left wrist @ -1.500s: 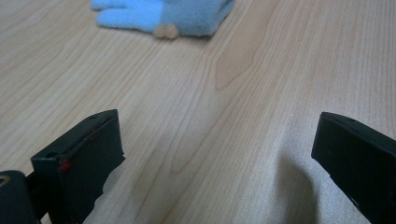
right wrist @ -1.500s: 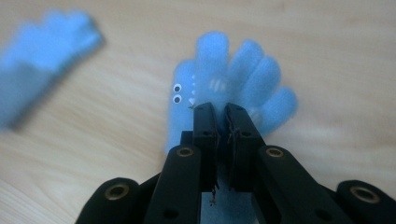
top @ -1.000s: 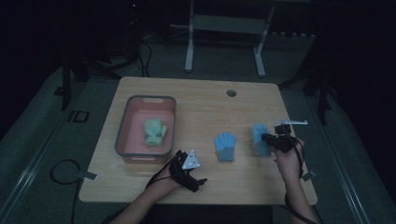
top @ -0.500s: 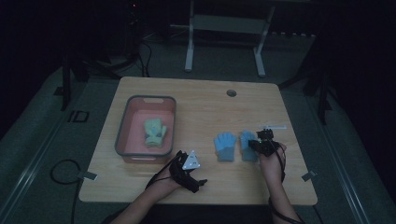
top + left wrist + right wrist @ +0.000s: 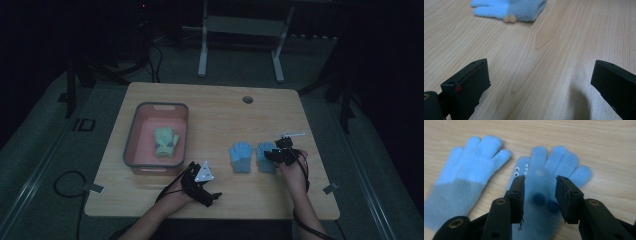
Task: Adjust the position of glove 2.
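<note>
A pale wooden worktop (image 5: 210,107) stands in a dim room. At centre right of the high view, two fuzzy light-blue knitted gloves lie side by side, near each other: a plain one (image 5: 241,157) and one with a stitched face (image 5: 549,182). The right hand-held gripper (image 5: 539,185) hovers over the face glove, jaws apart. The left hand-held gripper (image 5: 201,184) rests at the lower centre, jaws wide apart. A grey-rimmed pink plastic bin (image 5: 135,145) at left holds a pale green glove (image 5: 165,141).
</note>
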Available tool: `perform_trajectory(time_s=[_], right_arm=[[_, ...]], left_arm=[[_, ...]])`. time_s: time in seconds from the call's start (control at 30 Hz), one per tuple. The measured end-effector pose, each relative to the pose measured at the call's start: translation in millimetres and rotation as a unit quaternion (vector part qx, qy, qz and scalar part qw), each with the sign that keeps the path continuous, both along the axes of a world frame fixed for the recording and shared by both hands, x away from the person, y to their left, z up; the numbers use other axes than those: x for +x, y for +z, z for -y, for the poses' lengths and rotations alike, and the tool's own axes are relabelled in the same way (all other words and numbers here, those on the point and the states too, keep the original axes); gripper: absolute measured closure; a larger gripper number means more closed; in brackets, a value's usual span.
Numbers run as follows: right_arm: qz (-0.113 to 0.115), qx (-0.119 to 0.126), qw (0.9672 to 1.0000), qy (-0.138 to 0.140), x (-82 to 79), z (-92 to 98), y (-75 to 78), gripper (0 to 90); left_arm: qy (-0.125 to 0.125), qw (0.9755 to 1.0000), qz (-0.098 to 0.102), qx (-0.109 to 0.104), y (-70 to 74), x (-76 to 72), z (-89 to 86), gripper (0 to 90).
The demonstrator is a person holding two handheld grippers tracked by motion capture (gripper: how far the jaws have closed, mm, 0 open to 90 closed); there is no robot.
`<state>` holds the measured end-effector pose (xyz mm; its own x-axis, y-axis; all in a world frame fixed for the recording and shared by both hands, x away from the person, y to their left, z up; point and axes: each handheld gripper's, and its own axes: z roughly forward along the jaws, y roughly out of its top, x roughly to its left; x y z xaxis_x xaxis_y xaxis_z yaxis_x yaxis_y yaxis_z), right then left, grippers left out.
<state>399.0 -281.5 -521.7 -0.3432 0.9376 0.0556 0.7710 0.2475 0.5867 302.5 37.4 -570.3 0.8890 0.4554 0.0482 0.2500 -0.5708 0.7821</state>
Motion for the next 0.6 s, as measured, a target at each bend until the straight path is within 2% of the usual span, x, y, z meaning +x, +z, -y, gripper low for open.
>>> perform_trajectory(time_s=[0.1, 0.23, 0.37, 0.4, 0.5, 0.6], right_arm=[[0.002, 0.002, 0.9996, 0.029, 1.8, 9.6, 4.7, 55.4], [0.000, 0.018, 0.9964, 0.083, 2.6, 18.7, 4.9, 55.8], [0.002, 0.008, 0.9930, 0.118, 2.5, 20.7, 2.4, 56.1], [0.002, -0.001, 0.9912, 0.132, 2.6, 19.5, 1.5, 55.6], [0.004, -0.005, 0.9869, 0.162, 2.9, 15.0, 1.7, 55.0], [0.007, -0.018, 0.9843, 0.176, 7.0, 12.0, 1.7, 53.2]], left_arm=[[0.000, 1.0000, 0.001, -0.001, 0.1, 0.0, 0.0, 2.3], [0.000, 1.0000, 0.001, 0.001, -0.4, 0.2, 0.1, 2.3], [0.000, 1.0000, 0.001, 0.001, -0.4, 0.0, 0.0, 2.3], [0.000, 1.0000, 0.000, 0.001, -0.6, -0.1, 0.0, 2.3], [-0.001, 1.0000, 0.001, 0.001, -0.5, 0.0, -0.1, 2.3], [-0.001, 1.0000, 0.000, -0.001, -0.8, 0.4, -0.7, 2.3]])
